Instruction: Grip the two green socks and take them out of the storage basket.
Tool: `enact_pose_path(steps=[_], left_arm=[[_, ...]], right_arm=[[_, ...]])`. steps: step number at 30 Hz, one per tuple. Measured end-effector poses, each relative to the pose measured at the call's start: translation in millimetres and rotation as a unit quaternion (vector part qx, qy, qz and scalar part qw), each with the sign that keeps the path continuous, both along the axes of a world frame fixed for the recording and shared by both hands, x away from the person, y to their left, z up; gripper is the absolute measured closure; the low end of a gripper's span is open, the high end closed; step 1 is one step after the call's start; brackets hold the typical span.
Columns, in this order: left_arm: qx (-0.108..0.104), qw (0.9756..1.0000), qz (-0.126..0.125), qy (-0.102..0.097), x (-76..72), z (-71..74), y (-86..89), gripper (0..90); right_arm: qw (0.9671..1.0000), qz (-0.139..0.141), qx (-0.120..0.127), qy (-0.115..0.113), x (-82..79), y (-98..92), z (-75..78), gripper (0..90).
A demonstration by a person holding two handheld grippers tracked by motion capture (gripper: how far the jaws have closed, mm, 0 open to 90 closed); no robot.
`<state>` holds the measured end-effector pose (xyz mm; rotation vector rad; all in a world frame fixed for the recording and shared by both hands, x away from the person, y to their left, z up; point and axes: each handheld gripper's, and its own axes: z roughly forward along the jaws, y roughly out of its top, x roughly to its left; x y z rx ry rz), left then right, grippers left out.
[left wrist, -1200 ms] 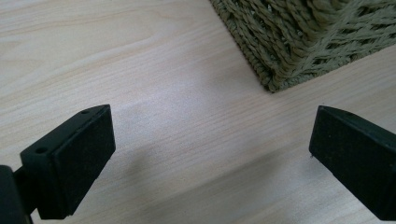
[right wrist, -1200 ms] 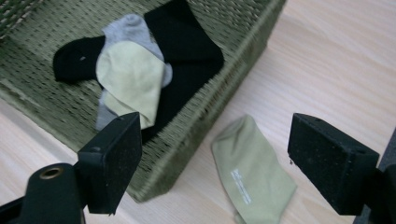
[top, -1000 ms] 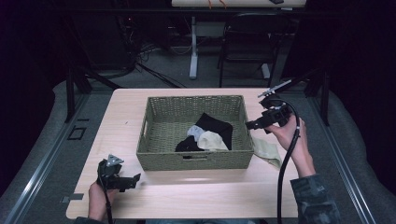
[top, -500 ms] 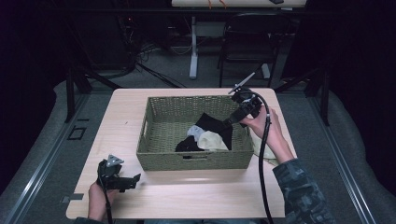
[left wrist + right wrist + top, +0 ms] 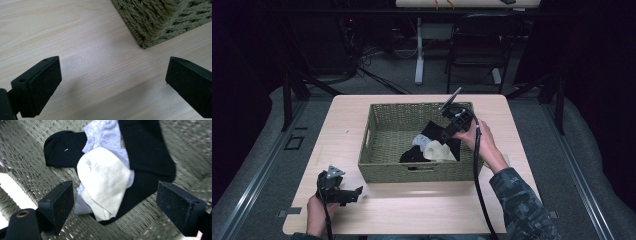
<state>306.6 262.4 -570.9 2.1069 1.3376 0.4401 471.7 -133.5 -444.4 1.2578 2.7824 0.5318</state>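
A woven basket [image 5: 412, 172] stands mid-table and holds a small pile of socks. A cream sock [image 5: 439, 150] [image 5: 102, 177] lies on top of a grey one [image 5: 419, 141] [image 5: 105, 132], with black socks [image 5: 434, 132] [image 5: 147, 152] under and beside them. My right gripper [image 5: 446, 137] [image 5: 116, 195] reaches into the basket from its right side. It is open, its jaws wide apart just above the cream sock, with nothing gripped. My left gripper [image 5: 354, 192] [image 5: 112, 75] rests low over the table near the basket's front left corner [image 5: 162, 22], open and empty.
The light wooden table [image 5: 422, 210] has bare room in front of and left of the basket. A pale cloth edge [image 5: 506, 159] shows by the right wrist, outside the basket. A chair [image 5: 477, 45] and desk legs stand beyond the far edge.
My right gripper has moved left and down from beside the basket's right rim to inside the basket, over the socks. The left gripper has not moved.
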Motion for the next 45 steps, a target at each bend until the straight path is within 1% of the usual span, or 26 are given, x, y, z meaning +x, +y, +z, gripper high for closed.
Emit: enact_pose_path(steps=[1,4,5,6,15,16,19,20,21,22,23,24,25,26,27,29,30,35,36,37,38,39,41,42,43,45], left_arm=[[0.000,1.0000,0.000,0.000,0.0,0.0,0.0,0.3],[-0.001,1.0000,0.000,-0.002,-0.5,0.1,-0.1,0.4],[-0.001,1.0000,0.000,-0.002,-0.7,0.0,0.1,0.4],[-0.002,1.0000,0.001,-0.003,-0.9,0.0,0.1,0.4],[0.000,1.0000,0.000,-0.002,-1.0,-0.2,0.6,0.4],[0.002,1.0000,-0.002,-0.002,-1.0,0.2,1.0,0.5],[0.002,1.0000,-0.001,-0.003,-0.8,0.5,0.9,0.5],[0.001,1.0000,0.000,-0.002,-0.8,0.2,0.5,0.5],[0.002,1.0000,-0.001,-0.002,-0.6,0.1,0.6,0.5],[-0.001,1.0000,0.001,-0.001,-0.8,-0.1,0.7,0.5],[-0.001,1.0000,0.001,-0.001,-0.8,-0.1,0.7,0.5],[0.000,1.0000,0.001,0.000,-0.8,-0.1,1.0,0.5],[0.000,1.0000,0.001,0.000,-0.9,-0.1,1.2,0.5],[0.000,1.0000,0.001,0.000,-0.8,-0.1,1.3,0.6],[0.000,1.0000,0.001,0.000,-0.8,-0.1,1.3,0.6],[0.000,1.0000,0.001,0.000,-0.6,-0.1,0.8,0.6],[0.000,1.0000,0.001,0.000,-0.6,-0.1,0.6,0.6],[0.002,1.0000,0.001,-0.001,-0.4,0.5,0.1,0.6],[0.003,1.0000,-0.002,-0.001,0.0,0.6,-0.1,0.6],[0.003,1.0000,-0.002,-0.001,0.0,0.6,-0.1,0.6],[0.002,1.0000,-0.001,-0.001,0.2,0.4,-0.5,0.6],[0.002,1.0000,-0.001,-0.001,0.2,0.4,-0.5,0.6],[0.002,1.0000,0.000,-0.002,0.4,0.5,-0.8,0.6],[0.003,1.0000,-0.002,-0.002,0.9,0.5,-1.1,0.6],[0.003,1.0000,-0.002,-0.002,0.9,0.5,-1.1,0.6],[0.000,1.0000,0.002,-0.001,1.0,0.6,-2.0,0.6]], right_arm=[[0.9998,0.011,-0.012,0.011,1.4,1.4,-0.8,15.1],[0.9996,0.016,-0.015,0.017,2.8,4.3,-6.7,16.0],[0.9997,0.011,-0.011,0.018,2.8,6.5,-10.3,16.3],[0.9995,0.016,-0.019,0.020,4.3,9.4,-16.2,17.4],[0.9982,0.020,-0.039,0.040,7.2,23.4,-37.9,24.7],[0.9981,0.018,-0.039,0.043,8.7,26.5,-45.8,26.0],[0.9979,0.012,-0.042,0.049,9.7,30.4,-53.3,28.9],[0.9968,0.017,-0.054,0.057,12.1,32.0,-57.7,34.8],[0.9968,0.017,-0.054,0.057,12.1,32.0,-57.7,34.8],[0.9963,0.012,-0.059,0.061,13.4,32.4,-61.5,46.9],[0.9963,0.012,-0.059,0.061,13.4,32.4,-61.5,46.9],[0.9957,0.011,-0.062,0.067,14.6,31.3,-63.9,58.7],[0.9957,0.011,-0.062,0.067,14.6,31.3,-63.9,58.7],[0.9958,0.007,-0.053,0.074,13.9,30.7,-65.9,70.0],[0.9958,0.007,-0.053,0.074,13.9,30.7,-65.9,70.0],[0.9951,0.009,-0.061,0.077,13.7,30.3,-63.3,81.1],[0.9951,0.014,-0.065,0.074,13.7,29.9,-61.6,82.0],[0.9968,0.011,-0.056,0.056,9.9,26.1,-52.8,82.7],[0.9973,0.011,-0.052,0.050,7.8,22.4,-44.5,82.6],[0.9973,0.011,-0.052,0.050,7.8,22.4,-44.5,82.6],[0.9981,0.011,-0.047,0.038,5.3,18.5,-34.6,82.6],[0.9981,0.011,-0.047,0.038,5.3,18.5,-34.6,82.6],[0.9987,0.011,-0.043,0.026,2.8,14.9,-24.9,82.6],[0.9991,0.007,-0.037,0.017,0.3,11.8,-15.1,82.6],[0.9991,0.007,-0.037,0.017,0.3,11.8,-15.1,82.6],[0.9992,0.009,-0.037,0.006,-1.1,8.4,-5.6,82.6]])
